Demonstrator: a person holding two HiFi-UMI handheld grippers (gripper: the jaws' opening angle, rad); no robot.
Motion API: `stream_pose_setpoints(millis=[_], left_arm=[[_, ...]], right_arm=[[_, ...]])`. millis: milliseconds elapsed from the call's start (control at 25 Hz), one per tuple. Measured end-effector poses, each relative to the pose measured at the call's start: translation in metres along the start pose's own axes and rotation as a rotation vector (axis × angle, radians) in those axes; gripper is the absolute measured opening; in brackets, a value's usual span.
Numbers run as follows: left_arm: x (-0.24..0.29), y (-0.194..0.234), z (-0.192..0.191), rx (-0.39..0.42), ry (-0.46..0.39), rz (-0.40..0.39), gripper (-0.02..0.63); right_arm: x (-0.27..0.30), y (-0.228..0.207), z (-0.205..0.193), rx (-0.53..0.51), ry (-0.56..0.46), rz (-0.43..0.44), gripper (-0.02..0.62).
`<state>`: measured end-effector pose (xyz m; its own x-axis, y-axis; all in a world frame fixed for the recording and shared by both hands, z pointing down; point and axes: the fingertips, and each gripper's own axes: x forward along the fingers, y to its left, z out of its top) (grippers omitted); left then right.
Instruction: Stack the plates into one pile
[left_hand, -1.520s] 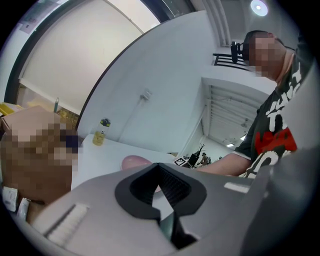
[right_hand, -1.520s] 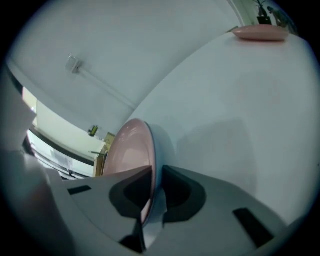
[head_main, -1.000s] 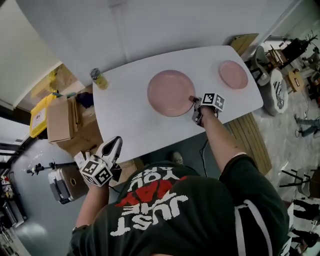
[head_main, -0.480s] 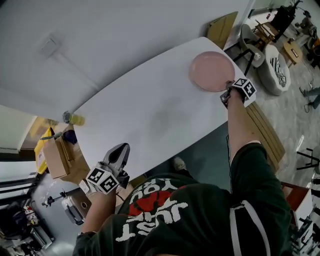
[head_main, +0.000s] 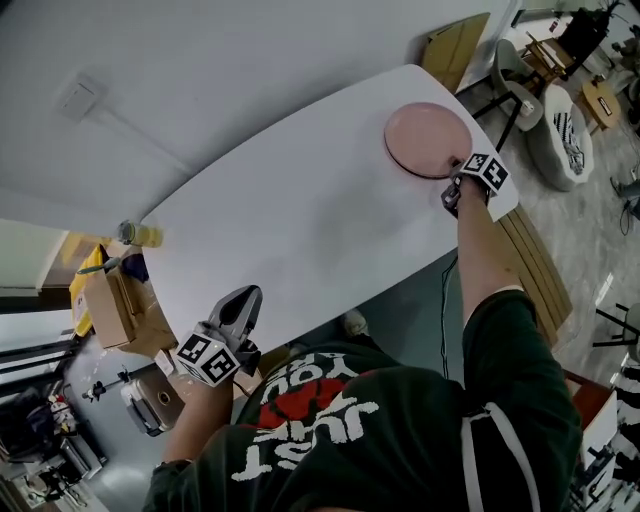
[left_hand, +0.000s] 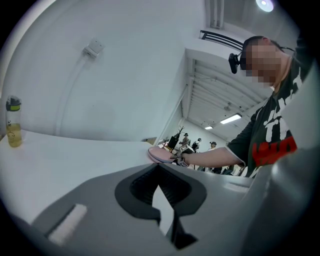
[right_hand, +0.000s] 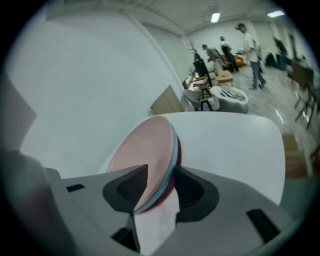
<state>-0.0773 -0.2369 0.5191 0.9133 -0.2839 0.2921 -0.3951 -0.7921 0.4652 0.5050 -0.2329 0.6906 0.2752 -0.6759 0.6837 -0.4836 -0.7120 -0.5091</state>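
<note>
White and mostly bare, the table (head_main: 300, 220) runs across a workshop-like room, with cardboard boxes (head_main: 110, 300) on the floor off its left end and a small bottle (head_main: 138, 235) standing at that end. The only plates in sight sit as one pile of plates (head_main: 425, 138) near the far right corner of the table. The right gripper view shows its edge in layers: a pink plate on top, a paler one under it and a darker one at the bottom. The right hand-held gripper (head_main: 453, 187) is at the near rim of that pile. Its jaws are opening, with the rim of the pile between them and the pads spread on either side rather than pinching it. The left hand-held gripper (head_main: 246, 298) hovers over the near edge of the table, well apart from the plates. Its jaw tips are pressed together and nothing is between them. I judge the step in hand to be the release of the last plate onto the stack, with the task close to done, since no loose plate shows anywhere on the table. The next move probably calls for drawing the right hand-held gripper straight back off the rim, level and slow. A snagged pad could drag or tip the top plate.
</note>
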Motion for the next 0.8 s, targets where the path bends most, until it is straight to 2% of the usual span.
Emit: stream_pose_setpoints(millis=[40,120,200,280,360,440,600,680,800], left_arm=[[-0.001,-0.001,0.0,0.002,-0.01,-0.004,0.008],[-0.007,-0.004,-0.002,0.003,-0.029,-0.007,0.008],[-0.015,-0.005,-0.003,-0.005,-0.048,0.0,0.008],[-0.025,-0.005,-0.003,-0.002,-0.069,-0.008,0.008],[-0.038,-0.003,-0.001,0.018,-0.088,-0.033,0.008],[-0.053,-0.005,-0.002,0.049,-0.101,-0.064,0.008],[-0.065,-0.014,0.006,0.095,-0.134,-0.114,0.008],[-0.06,-0.022,0.013,0.092,-0.16,-0.131,0.008],[-0.038,-0.043,0.018,0.106,-0.182,-0.14,0.008]], right_arm=[[-0.002,0.002,-0.006,-0.094,0.034,-0.02,0.152],[-0.013,0.002,-0.014,-0.241,0.058,-0.051,0.166],[-0.035,0.002,-0.014,-0.325,0.024,-0.054,0.166],[-0.062,0.009,-0.024,-0.358,-0.007,-0.007,0.166],[-0.092,0.029,-0.059,-0.395,0.017,0.104,0.164],[-0.128,0.058,-0.116,-0.48,0.088,0.249,0.15],[-0.203,0.13,-0.216,-0.695,0.187,0.529,0.046],[-0.233,0.156,-0.24,-0.811,0.213,0.627,0.021],[-0.262,0.175,-0.228,-0.948,0.192,0.745,0.011]])
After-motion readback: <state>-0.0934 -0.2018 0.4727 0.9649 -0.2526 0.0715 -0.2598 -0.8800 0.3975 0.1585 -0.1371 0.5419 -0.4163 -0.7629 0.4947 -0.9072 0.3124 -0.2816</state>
